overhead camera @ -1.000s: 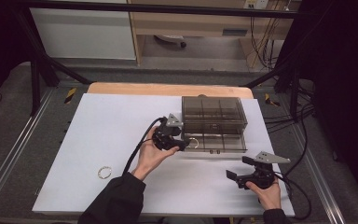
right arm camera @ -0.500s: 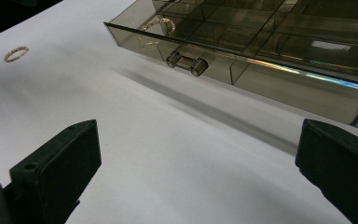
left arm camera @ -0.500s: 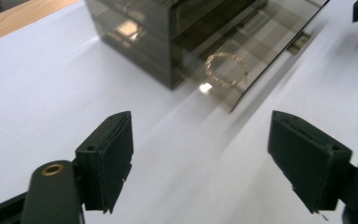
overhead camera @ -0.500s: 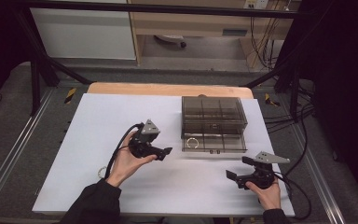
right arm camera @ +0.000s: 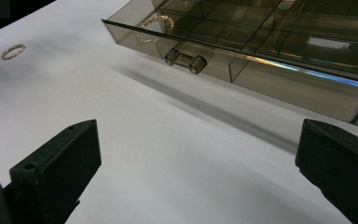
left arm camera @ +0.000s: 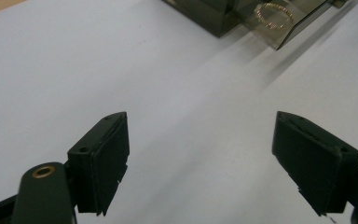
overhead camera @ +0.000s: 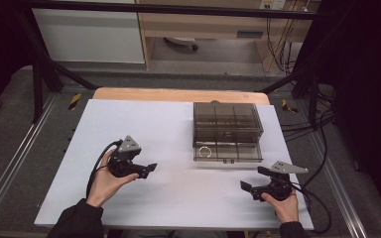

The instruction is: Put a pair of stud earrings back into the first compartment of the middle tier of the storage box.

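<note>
Since a second ago, the left gripper has drawn back from the smoky clear-plastic drawer box to the counter's left half. Seen from above, the right gripper sits near the white counter front edge; dark floor, metal rails and cables surround it.

Through the left gripper view, matte black fingers stand spread, empty, over smooth white; a beaded gold ring lies in the open drawer, box cropped.

Through the right gripper view, fingers are spread, empty; the drawer's cylindrical handle faces them, and a second ring lies on the counter, blurred.
</note>
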`<state>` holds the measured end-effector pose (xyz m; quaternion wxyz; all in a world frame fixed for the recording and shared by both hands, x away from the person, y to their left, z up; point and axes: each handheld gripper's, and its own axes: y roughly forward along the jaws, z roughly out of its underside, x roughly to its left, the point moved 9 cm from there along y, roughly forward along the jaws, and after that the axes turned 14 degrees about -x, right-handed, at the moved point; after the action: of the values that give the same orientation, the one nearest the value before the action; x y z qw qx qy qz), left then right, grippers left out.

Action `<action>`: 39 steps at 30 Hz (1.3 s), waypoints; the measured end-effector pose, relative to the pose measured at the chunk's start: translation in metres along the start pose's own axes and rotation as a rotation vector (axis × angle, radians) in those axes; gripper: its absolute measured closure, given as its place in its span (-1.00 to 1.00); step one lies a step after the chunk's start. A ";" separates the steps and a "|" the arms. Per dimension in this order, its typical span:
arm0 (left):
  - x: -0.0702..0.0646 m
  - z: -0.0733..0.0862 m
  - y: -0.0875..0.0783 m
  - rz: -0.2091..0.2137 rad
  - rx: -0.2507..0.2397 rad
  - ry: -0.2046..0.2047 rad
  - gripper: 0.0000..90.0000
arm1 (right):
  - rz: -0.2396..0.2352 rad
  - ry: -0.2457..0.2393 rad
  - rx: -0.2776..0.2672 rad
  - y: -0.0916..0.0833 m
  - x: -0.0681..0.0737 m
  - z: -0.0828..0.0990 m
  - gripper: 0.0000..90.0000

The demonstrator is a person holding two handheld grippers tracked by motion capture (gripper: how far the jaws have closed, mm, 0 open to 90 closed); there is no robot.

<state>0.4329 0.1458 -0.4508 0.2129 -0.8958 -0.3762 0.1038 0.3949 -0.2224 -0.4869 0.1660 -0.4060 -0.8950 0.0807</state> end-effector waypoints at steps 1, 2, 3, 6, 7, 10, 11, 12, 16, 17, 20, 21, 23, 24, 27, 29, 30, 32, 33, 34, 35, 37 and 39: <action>0.003 0.003 -0.002 -0.005 -0.002 -0.003 -0.59 | -0.002 -0.003 0.002 0.000 0.000 0.000 -0.99; 0.005 0.006 -0.005 -0.016 -0.002 -0.006 -0.59 | 0.000 0.000 0.004 0.000 0.000 0.001 -0.99; 0.008 0.009 -0.007 -0.025 0.004 -0.003 -0.59 | -0.001 0.000 0.005 0.000 0.001 0.001 -0.99; 0.014 0.018 -0.015 -0.041 0.011 -0.011 -0.59 | 0.000 0.000 0.003 0.000 0.000 0.000 -0.99; 0.016 0.021 -0.018 -0.046 0.010 -0.018 -0.59 | 0.001 0.001 0.003 0.000 0.000 0.001 -0.99; 0.023 0.030 -0.027 -0.058 0.016 -0.030 -0.59 | -0.001 -0.002 0.005 0.000 0.000 0.001 -0.99; 0.025 0.032 -0.029 -0.063 0.017 -0.032 -0.59 | -0.001 -0.002 0.004 0.000 0.000 0.001 -0.99; 0.027 0.037 -0.032 -0.068 0.021 -0.036 -0.59 | -0.001 -0.001 0.005 0.000 0.000 0.001 -0.99; 0.032 0.048 -0.040 -0.079 0.024 -0.047 -0.59 | 0.000 -0.001 0.006 0.000 0.000 0.001 -0.99; 0.033 0.051 -0.042 -0.081 0.028 -0.047 -0.58 | 0.001 -0.001 0.005 0.001 0.000 0.001 -0.99; 0.038 0.061 -0.048 -0.098 0.038 -0.056 -0.56 | 0.000 0.000 0.006 0.001 0.000 0.001 -0.99; 0.040 0.063 -0.050 -0.101 0.035 -0.060 -0.56 | 0.000 0.000 0.006 0.001 0.000 0.001 -0.99; 0.044 0.068 -0.053 -0.114 0.037 -0.068 -0.51 | -0.001 0.001 0.006 0.001 0.001 0.001 -0.99; 0.046 0.072 -0.055 -0.117 0.038 -0.078 -0.49 | -0.002 0.000 0.004 0.000 0.001 0.001 -0.99; 0.051 0.080 -0.060 -0.131 0.054 -0.083 -0.40 | -0.002 0.001 0.004 0.000 0.000 0.001 -0.99; 0.052 0.083 -0.062 -0.129 0.056 -0.090 -0.31 | -0.002 0.001 0.005 0.001 0.001 0.001 -0.99; 0.054 0.084 -0.063 -0.134 0.061 -0.094 -0.27 | -0.003 -0.002 0.004 0.001 0.001 0.001 -0.99; 0.056 0.087 -0.064 -0.139 0.071 -0.099 -0.17 | -0.003 0.000 0.006 0.001 0.001 0.001 -0.99; 0.056 0.088 -0.065 -0.142 0.072 -0.101 -0.11 | -0.003 0.000 0.006 0.001 0.001 0.001 -0.99; 0.057 0.089 -0.066 -0.144 0.075 -0.103 -0.07 | -0.003 0.001 0.005 0.001 0.001 0.001 -0.99; 0.057 0.089 -0.067 -0.147 0.077 -0.105 -0.01 | -0.004 0.002 0.006 0.000 0.001 0.001 -0.99; 0.057 0.090 -0.068 -0.149 0.086 -0.103 0.11 | -0.004 0.001 0.004 0.000 0.001 0.001 -0.99; 0.058 0.093 -0.068 -0.158 0.101 -0.105 0.22 | -0.003 0.002 0.005 0.001 0.001 0.001 -0.99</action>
<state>0.3982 0.2577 -0.5034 0.2454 -0.8448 -0.4504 0.1523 0.3944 -0.2214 -0.4878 0.1681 -0.4045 -0.8952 0.0825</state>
